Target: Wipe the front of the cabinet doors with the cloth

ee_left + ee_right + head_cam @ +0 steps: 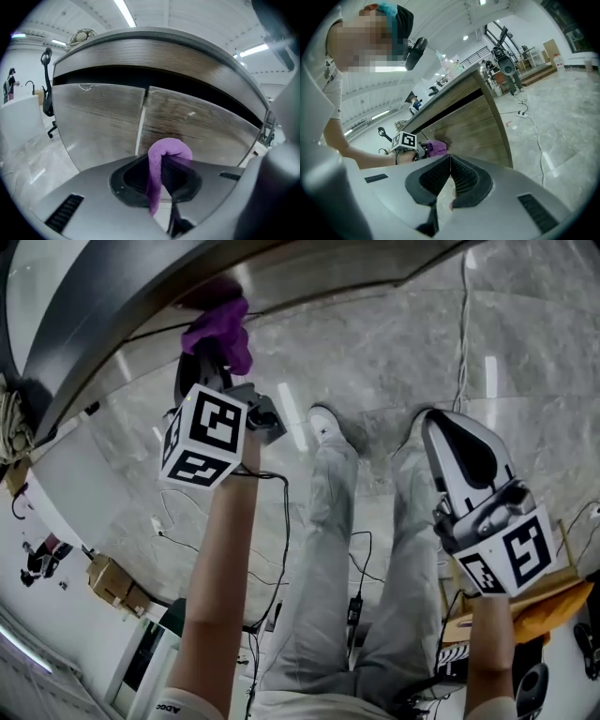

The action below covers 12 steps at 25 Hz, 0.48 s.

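Observation:
A purple cloth (167,158) is pinched in my left gripper (161,177) and hangs over its jaws. In the head view the left gripper (214,360) holds the cloth (221,326) up against the wood-grain cabinet front (141,298). Two cabinet doors (101,123) fill the left gripper view, split by a vertical seam (142,123). My right gripper (436,426) hangs low at the right, away from the cabinet, shut with nothing in it. From the right gripper view (450,161) the cloth (436,147) touches the cabinet door (471,123).
The person's legs (328,549) and a white shoe (325,424) stand on the marble floor. Cables (461,334) and a power strip (524,116) lie right of the cabinet. Cardboard boxes (114,583) sit at the left, an office chair (47,93) beyond the cabinet's left end.

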Each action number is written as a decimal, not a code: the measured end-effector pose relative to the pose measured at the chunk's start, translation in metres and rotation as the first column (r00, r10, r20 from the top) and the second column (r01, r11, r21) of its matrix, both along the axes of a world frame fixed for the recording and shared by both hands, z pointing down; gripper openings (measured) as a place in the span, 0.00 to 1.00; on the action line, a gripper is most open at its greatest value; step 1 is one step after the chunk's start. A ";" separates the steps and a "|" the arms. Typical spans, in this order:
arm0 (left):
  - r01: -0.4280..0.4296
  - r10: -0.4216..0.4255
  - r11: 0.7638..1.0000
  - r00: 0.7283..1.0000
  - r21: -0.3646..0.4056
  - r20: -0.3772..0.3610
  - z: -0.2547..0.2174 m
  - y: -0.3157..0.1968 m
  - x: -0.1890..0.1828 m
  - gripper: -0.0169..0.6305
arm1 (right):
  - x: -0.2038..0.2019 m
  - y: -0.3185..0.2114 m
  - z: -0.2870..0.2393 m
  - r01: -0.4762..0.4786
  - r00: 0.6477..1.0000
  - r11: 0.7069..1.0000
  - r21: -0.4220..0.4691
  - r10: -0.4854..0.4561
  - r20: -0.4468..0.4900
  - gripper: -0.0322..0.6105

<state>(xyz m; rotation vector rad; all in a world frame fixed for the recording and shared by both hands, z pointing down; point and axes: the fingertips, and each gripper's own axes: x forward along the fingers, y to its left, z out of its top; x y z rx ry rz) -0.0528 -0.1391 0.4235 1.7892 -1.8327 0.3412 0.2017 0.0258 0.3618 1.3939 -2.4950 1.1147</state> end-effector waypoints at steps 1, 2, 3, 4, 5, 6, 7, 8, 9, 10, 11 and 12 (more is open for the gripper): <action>-0.016 0.016 1.000 1.000 -0.009 0.004 0.003 0.004 0.013 0.10 | 0.010 0.004 0.001 -0.006 1.000 1.000 -0.005 0.006 0.001 0.09; -0.033 0.034 0.999 0.999 -0.020 0.009 0.008 0.009 0.027 0.10 | 0.020 0.007 0.003 -0.010 1.000 1.000 -0.010 0.010 0.002 0.09; -0.049 0.050 0.998 0.999 -0.030 0.015 0.013 0.013 0.042 0.10 | 0.030 0.010 0.005 -0.013 1.000 1.000 -0.015 0.013 0.002 0.09; -0.063 0.064 0.997 0.998 -0.039 0.020 0.018 0.016 0.056 0.10 | 0.040 0.013 0.006 -0.015 1.000 1.000 -0.019 0.015 0.002 0.09; -0.076 0.077 0.996 0.997 -0.047 0.022 0.022 0.018 0.072 0.10 | 0.050 0.016 0.008 -0.016 1.000 1.000 -0.022 0.016 0.002 0.09; -0.088 0.090 0.995 0.996 -0.053 0.021 0.026 0.020 0.088 0.10 | 0.060 0.020 0.011 -0.018 1.000 0.999 -0.026 0.018 0.002 0.09; -0.102 0.103 0.993 0.995 -0.057 0.017 0.030 0.022 0.105 0.10 | 0.071 0.024 0.013 -0.019 1.000 0.999 -0.030 0.019 0.001 0.09; -0.117 0.118 0.991 0.993 -0.062 0.012 0.033 0.024 0.122 0.10 | 0.081 0.027 0.015 -0.020 1.000 0.999 -0.035 0.020 0.000 0.09; -0.135 0.136 0.989 0.991 -0.066 0.007 0.036 0.026 0.139 0.10 | 0.091 0.030 0.017 -0.022 1.000 0.999 -0.040 0.022 -0.001 0.09; -0.155 0.156 0.985 0.988 -0.070 0.004 0.038 0.026 0.157 0.10 | 0.101 0.032 0.019 -0.024 1.000 0.999 -0.044 0.024 -0.002 0.09; -0.178 0.179 0.981 0.984 -0.073 0.002 0.040 0.026 0.174 0.10 | 0.111 0.033 0.020 -0.028 1.000 0.999 -0.046 0.028 -0.003 0.09; -0.201 0.202 0.977 0.979 -0.075 0.002 0.042 0.025 0.190 0.10 | 0.120 0.033 0.021 -0.033 0.999 0.998 -0.047 0.033 -0.004 0.09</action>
